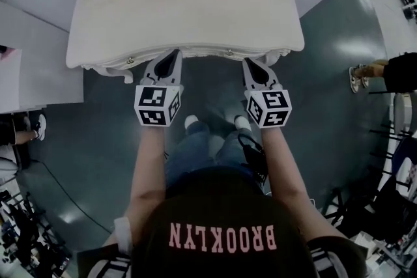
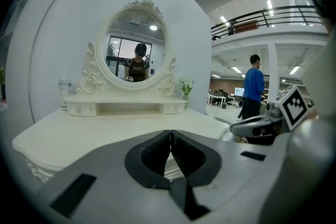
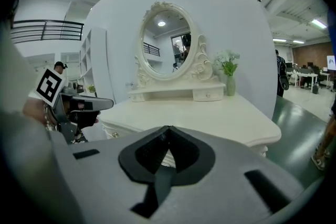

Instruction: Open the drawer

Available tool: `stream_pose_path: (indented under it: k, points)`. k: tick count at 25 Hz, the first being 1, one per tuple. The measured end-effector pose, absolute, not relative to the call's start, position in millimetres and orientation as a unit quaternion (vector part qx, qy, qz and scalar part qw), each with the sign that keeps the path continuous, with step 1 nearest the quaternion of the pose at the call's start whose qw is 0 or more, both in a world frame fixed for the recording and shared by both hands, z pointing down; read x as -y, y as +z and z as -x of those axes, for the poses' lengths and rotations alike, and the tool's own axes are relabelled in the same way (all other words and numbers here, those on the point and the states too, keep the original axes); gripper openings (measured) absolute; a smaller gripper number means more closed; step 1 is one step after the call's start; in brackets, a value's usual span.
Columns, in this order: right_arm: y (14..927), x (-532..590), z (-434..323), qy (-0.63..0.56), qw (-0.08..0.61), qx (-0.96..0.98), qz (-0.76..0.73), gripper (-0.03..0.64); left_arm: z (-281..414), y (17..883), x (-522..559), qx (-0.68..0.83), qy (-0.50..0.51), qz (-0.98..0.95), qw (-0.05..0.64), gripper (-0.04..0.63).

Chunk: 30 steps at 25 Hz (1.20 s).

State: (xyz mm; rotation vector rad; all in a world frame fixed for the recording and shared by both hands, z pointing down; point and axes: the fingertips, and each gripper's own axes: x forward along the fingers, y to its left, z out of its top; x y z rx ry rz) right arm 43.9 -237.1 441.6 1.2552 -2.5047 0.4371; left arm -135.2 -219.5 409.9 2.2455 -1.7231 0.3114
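Closest to the head camera are the person's own bare forearms, each running out to a gripper with a marker cube on its back. The left gripper [image 1: 174, 54] and the right gripper [image 1: 247, 62] are side by side but apart, above the white shoes [image 1: 191, 122] and the dark floor [image 1: 326, 42]. In both gripper views the black ribbed fingers [image 2: 157, 152] are closed tip to tip with nothing between them, and the right gripper's fingers [image 3: 178, 149] are the same.

Both grippers point at the front edge of a white carved bench [image 1: 189, 16]. The drawer [image 3: 122, 132] lies just under that edge, pushed in, with a small round knob [image 1: 229, 53] close to the right gripper's tips. No view shows whether either gripper touches it.

Farther back on the benchtop a low shelf [image 2: 126, 105] with little drawers carries an oval mirror [image 2: 136, 42] in a scrolled frame. A slim vase [image 3: 229, 84] of green sprigs stands at the shelf's right end. Beyond the bench a person in a blue top [image 2: 253, 86] stands in the hall.
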Motion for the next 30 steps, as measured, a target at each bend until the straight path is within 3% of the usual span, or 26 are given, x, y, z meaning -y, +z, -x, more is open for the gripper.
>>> stream_pose_path:
  k: [14,17,30]
  points:
    - [532.6,264.4,-18.4,0.190,0.221,0.839,-0.459,0.002,136.2,491.6,230.3,0.548,0.121,-0.799,0.215,0.005]
    - [554.3,270.8,-17.4,0.199,0.245,0.825,-0.469,0.083,136.0,501.8,229.9,0.542,0.121,-0.801,0.223,0.005]
    - [635.5,295.0,-22.8,0.260,0.320,0.751,-0.516,0.129,143.9,530.6,222.7,0.518,0.129,-0.812,0.237,0.005]
